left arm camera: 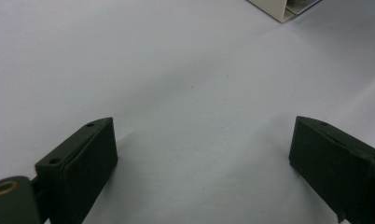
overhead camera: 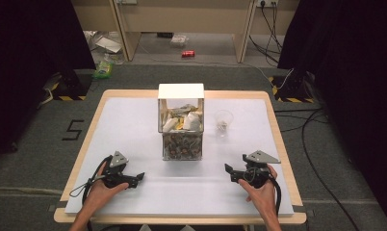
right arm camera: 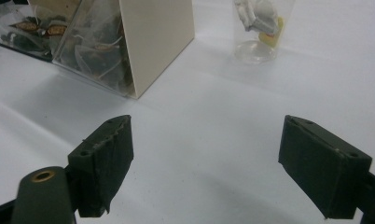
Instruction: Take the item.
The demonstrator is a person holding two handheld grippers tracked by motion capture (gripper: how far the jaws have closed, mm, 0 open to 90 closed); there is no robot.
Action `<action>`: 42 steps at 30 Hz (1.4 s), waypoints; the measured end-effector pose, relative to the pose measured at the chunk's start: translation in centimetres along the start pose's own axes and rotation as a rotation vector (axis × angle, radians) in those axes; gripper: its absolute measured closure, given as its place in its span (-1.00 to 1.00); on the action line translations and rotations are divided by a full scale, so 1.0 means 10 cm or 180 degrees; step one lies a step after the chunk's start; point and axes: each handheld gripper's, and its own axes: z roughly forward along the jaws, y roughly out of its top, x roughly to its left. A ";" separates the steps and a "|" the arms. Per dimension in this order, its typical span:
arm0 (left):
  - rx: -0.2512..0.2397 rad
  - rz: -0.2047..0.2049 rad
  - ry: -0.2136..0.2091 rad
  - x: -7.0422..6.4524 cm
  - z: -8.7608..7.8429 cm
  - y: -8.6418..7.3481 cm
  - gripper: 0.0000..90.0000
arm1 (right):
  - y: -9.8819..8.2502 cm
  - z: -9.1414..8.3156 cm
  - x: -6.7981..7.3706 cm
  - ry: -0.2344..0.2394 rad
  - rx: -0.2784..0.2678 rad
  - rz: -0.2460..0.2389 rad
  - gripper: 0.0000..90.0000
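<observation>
**Grippers parted near table's front edge**

Right gripper [overhead camera: 228, 172] spread wide, nothing between jaws, low near front right corner. Left gripper [overhead camera: 139, 178] likewise agape near front left corner. Beyond, mid-table: clear box [overhead camera: 181, 129] of tea bags; just right, plastic cup [overhead camera: 223, 121], apart.

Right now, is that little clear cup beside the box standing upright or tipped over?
Upright. The clear cup stands on its base on the white table, mouth upward, with something small and pale inside.
</observation>
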 end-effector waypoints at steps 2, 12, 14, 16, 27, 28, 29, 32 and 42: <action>0.0000 0.0000 0.0000 0.00 0.00 0.00 -0.85 | -0.04 -0.01 0.01 0.0013 0.0026 -0.0001 -0.59; 0.0000 0.0000 0.0000 0.00 0.00 0.00 -0.85 | -0.16 -0.04 0.04 0.0017 0.0173 -0.0061 -0.60; -0.0001 0.0000 0.0001 0.00 0.00 0.00 -0.85 | -0.19 -0.05 0.04 0.0022 0.0189 -0.0064 -0.60; 0.0000 0.0001 0.0001 0.00 0.00 0.00 -0.85 | -0.20 -0.05 0.05 0.0029 0.0197 -0.0060 -0.60; 0.0000 0.0002 0.0002 0.00 0.00 0.00 -0.85 | -0.30 -0.09 0.08 0.0022 0.0351 -0.0135 -0.59; 0.0000 0.0002 0.0002 0.00 0.00 0.00 -0.85 | -0.30 -0.10 0.08 0.0022 0.0356 -0.0142 -0.59; 0.0000 0.0001 0.0002 0.00 0.00 0.00 -0.85 | -0.31 -0.10 0.09 0.0022 0.0362 -0.0130 -0.59; 0.0000 0.0001 0.0001 0.00 0.00 0.00 -0.85 | -0.33 -0.11 0.09 0.0022 0.0379 -0.0163 -0.59; 0.0000 0.0003 0.0003 0.00 0.00 0.00 -0.85 | -0.40 -0.14 0.09 -0.0017 0.0472 -0.0188 -0.59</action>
